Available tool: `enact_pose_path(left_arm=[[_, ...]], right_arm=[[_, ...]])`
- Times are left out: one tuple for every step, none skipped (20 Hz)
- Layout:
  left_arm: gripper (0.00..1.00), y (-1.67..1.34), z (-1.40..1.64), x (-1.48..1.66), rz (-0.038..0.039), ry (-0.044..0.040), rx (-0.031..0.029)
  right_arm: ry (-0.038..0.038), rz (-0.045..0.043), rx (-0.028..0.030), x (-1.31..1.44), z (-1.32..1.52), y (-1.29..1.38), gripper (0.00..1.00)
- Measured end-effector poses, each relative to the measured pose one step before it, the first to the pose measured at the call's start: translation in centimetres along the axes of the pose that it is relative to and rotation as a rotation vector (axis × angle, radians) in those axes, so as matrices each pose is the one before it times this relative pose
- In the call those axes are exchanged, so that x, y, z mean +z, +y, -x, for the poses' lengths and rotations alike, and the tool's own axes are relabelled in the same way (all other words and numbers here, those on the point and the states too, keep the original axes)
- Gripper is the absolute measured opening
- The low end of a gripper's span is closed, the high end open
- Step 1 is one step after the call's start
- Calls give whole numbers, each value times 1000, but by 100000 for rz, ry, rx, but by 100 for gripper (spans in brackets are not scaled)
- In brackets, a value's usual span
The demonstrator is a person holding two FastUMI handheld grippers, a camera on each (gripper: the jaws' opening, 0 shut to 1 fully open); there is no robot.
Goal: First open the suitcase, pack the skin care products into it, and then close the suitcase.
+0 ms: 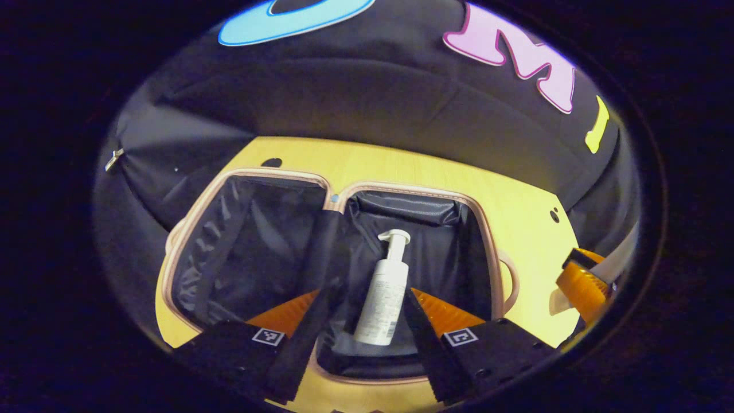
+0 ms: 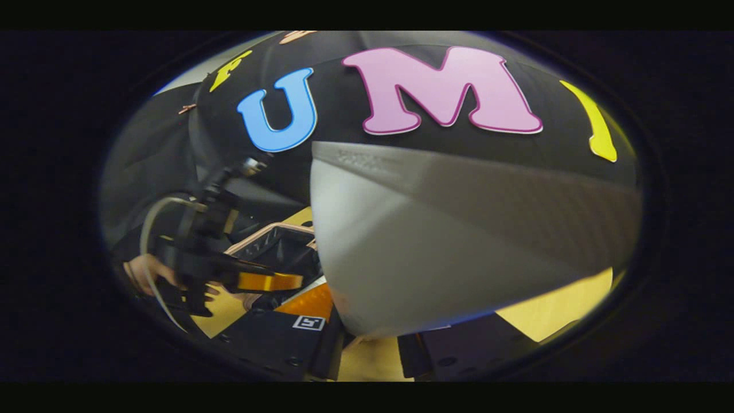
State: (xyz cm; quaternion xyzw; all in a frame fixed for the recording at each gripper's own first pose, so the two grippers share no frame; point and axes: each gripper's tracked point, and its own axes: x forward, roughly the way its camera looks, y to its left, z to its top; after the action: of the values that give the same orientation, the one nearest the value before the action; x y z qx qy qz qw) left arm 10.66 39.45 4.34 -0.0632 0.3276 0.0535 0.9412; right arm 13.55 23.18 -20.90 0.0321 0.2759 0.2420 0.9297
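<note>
The suitcase lies open on the table, pink-rimmed, with dark lining in both halves. A white pump bottle lies in its right half, nozzle pointing away. My left gripper hovers over that half, open, its fingers standing on either side of the bottle with gaps. In the right gripper view, my right gripper is shut on a large white box that blocks most of the scene. The left gripper and the hand holding it appear beyond, over the suitcase.
The light wooden table extends right of the suitcase, where the right gripper hangs above its edge. A dark strap runs down the suitcase's middle divide. The black cloth wall closes in behind the table.
</note>
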Motion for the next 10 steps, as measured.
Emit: enact_pose_path(left_arm=[[89, 1360, 1759, -308, -413, -3088, 2845], [94, 1463, 1566, -349, -226, -2928, 2395], [94, 1221, 1818, -452, 288, -2543, 1479], [94, 1159, 1993, -540, 663, -1950, 839], [94, 943, 1931, -900, 621, -1126, -263], [94, 930, 1898, -1244, 1530, -910, -188], [94, 951, 1594, -1020, 2725, -688, 247], [94, 1041, 1514, -1097, 3926, -85, 532], [94, 777, 1924, -1227, 4708, 1039, -113], [94, 701, 1927, -1107, 5317, 911, -867]], right_arm=[[2720, -2264, 391, -785, -786, 939, 38], [2696, -2350, -96, -719, -691, 751, 38], [3206, -2118, -260, -849, -1022, 585, 38], [3022, -298, -1300, -798, -847, 192, 37], [2866, -873, -2467, -776, -774, -107, 36], [3308, -1751, -2748, -753, -840, -201, 36], [3091, -2870, -1484, -704, -835, 176, 36], [3593, -3370, -1934, -654, -833, 115, 36], [3196, -2390, -1737, -626, -972, 100, 36], [2453, -1369, -1448, -379, -780, 179, 36]])
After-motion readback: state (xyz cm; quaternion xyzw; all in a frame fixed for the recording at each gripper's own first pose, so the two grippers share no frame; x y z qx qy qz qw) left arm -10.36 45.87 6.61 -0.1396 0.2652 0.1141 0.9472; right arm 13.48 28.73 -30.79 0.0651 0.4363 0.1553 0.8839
